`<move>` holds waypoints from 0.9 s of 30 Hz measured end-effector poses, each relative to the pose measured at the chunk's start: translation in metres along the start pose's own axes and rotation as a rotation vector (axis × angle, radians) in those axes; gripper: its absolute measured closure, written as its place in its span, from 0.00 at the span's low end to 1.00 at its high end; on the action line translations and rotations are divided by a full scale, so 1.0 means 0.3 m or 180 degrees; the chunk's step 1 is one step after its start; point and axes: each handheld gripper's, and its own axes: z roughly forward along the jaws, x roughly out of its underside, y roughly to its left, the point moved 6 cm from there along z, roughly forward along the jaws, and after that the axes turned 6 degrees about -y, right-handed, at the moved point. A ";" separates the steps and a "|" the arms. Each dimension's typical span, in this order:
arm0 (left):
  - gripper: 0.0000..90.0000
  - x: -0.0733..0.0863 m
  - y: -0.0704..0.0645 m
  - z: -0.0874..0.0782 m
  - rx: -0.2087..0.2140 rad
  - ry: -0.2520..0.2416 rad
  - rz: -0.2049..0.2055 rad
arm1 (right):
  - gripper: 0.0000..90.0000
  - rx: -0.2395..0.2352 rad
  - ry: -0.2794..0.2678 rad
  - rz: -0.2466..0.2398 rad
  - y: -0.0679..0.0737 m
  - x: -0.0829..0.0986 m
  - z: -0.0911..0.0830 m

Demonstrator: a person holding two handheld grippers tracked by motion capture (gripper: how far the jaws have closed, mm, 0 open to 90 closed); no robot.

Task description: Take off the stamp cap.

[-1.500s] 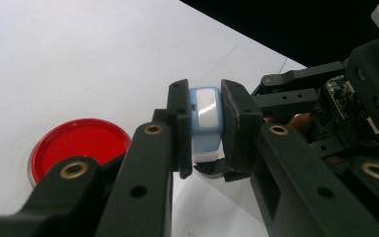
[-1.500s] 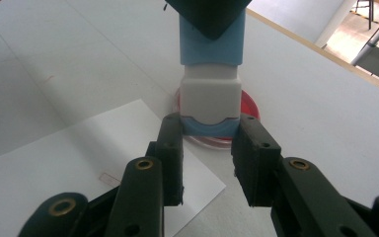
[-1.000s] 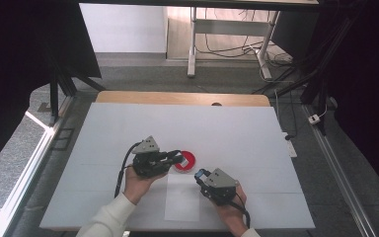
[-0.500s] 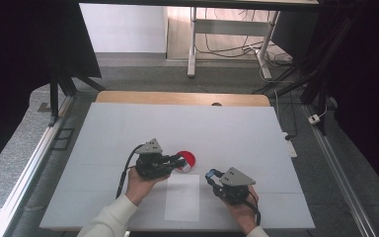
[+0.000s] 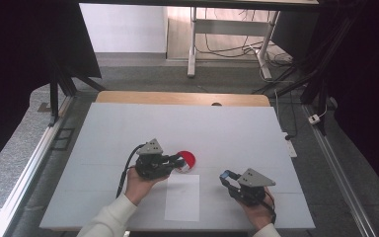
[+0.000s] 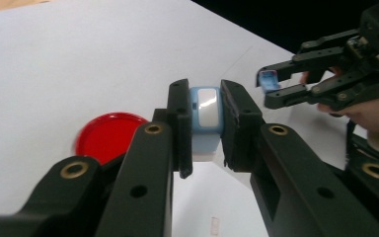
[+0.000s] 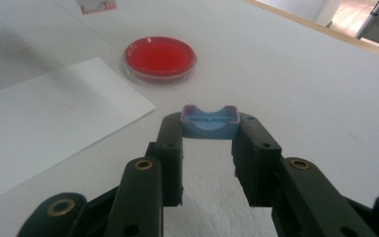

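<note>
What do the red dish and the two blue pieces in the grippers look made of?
Red dish: clear glossy plastic, likely; see-through rim, reflections. Pale blue block in the left gripper: smooth plastic, shiny face. Blue cap in the right gripper: matte moulded plastic, apparently.

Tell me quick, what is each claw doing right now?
Left gripper: shut on a pale blue rectangular block with a white face.
Right gripper: shut on a small blue plastic cap.
</note>
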 end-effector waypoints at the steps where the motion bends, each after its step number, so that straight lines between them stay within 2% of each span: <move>1: 0.84 -0.002 0.002 -0.002 -0.0005 -0.0010 -0.0001 | 0.73 -0.0001 0.0005 0.0009 -0.006 0.004 -0.006; 6: 0.84 -0.017 0.008 -0.014 -0.0062 -0.0033 0.0072 | 0.73 0.0033 0.0000 0.0029 -0.034 0.017 -0.035; 14: 0.84 -0.059 0.031 -0.031 -0.0057 -0.0107 0.0168 | 0.72 0.0039 0.0029 0.0014 -0.060 0.028 -0.048; 23: 0.84 -0.069 0.060 -0.008 -0.0212 0.0023 0.0381 | 0.72 0.0051 0.0046 0.0025 -0.068 0.035 -0.054; 27: 0.84 -0.079 0.079 -0.007 -0.0240 0.0005 0.0382 | 0.72 0.0065 0.0074 0.0017 -0.074 0.037 -0.048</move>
